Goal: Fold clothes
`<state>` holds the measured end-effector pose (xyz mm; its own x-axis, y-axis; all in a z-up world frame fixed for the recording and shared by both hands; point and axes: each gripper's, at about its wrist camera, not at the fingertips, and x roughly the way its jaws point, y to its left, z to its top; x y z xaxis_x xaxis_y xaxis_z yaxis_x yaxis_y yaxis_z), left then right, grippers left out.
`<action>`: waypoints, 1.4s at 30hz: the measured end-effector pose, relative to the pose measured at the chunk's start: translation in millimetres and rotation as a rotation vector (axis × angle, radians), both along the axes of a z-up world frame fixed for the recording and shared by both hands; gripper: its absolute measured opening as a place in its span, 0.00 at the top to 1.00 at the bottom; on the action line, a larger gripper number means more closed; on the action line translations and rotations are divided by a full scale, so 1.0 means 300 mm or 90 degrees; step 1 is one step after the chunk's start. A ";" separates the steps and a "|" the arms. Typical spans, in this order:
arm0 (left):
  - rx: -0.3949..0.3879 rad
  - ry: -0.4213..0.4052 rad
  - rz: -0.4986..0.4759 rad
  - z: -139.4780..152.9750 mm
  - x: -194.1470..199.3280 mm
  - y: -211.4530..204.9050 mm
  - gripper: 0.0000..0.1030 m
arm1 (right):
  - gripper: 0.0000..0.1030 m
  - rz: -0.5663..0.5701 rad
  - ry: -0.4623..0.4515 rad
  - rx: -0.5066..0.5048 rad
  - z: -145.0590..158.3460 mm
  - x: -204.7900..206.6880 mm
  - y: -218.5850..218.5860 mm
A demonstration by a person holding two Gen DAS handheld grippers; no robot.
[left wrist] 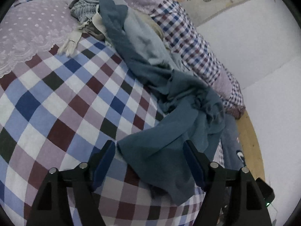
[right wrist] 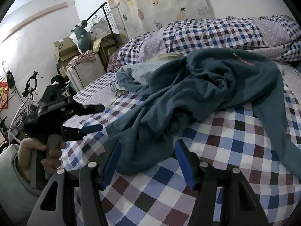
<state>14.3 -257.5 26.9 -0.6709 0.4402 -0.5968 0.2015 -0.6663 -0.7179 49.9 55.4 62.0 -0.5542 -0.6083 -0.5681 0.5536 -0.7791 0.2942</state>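
Note:
A crumpled teal garment [left wrist: 169, 124] [right wrist: 197, 94] lies across the checked bedsheet [left wrist: 56, 103] [right wrist: 216, 160]. One of its ends reaches in between the blue pads of my left gripper [left wrist: 149, 151], which stands open just above it. My right gripper [right wrist: 147, 153] is open too, with another teal end lying between its fingers. In the right wrist view the left gripper [right wrist: 100, 116] comes in from the left, held by a hand [right wrist: 37, 150], its fingers apart beside the garment's edge. A pale blue garment [left wrist: 144, 39] lies under the teal one further back.
A rolled checked quilt [left wrist: 188, 43] [right wrist: 216, 35] runs along the far side of the bed. Grey and cream clothes [left wrist: 84, 15] are heaped near a lilac dotted cover [left wrist: 32, 30]. A wooden bed edge [left wrist: 250, 146], cardboard boxes [right wrist: 65, 50] and a clothes rack [right wrist: 105, 15] stand beyond.

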 end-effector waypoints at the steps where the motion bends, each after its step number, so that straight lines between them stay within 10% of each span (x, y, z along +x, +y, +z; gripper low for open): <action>1: -0.003 -0.005 -0.004 -0.003 -0.004 0.001 0.25 | 0.39 0.000 0.000 0.000 0.000 0.001 -0.002; 18: -0.028 -0.009 -0.079 -0.021 -0.085 0.057 0.28 | 0.39 -0.010 -0.006 -0.006 -0.002 -0.004 0.037; 24: 0.045 -0.034 -0.082 -0.050 -0.074 0.057 0.71 | 0.39 -0.013 -0.005 -0.014 0.007 -0.002 0.049; 28: 0.076 -0.001 -0.079 -0.017 -0.055 0.055 0.96 | 0.39 -0.012 -0.004 -0.013 0.009 0.000 0.047; 42: 0.181 0.267 -0.090 0.338 0.077 0.098 1.00 | 0.39 0.039 0.029 0.002 0.022 0.071 -0.018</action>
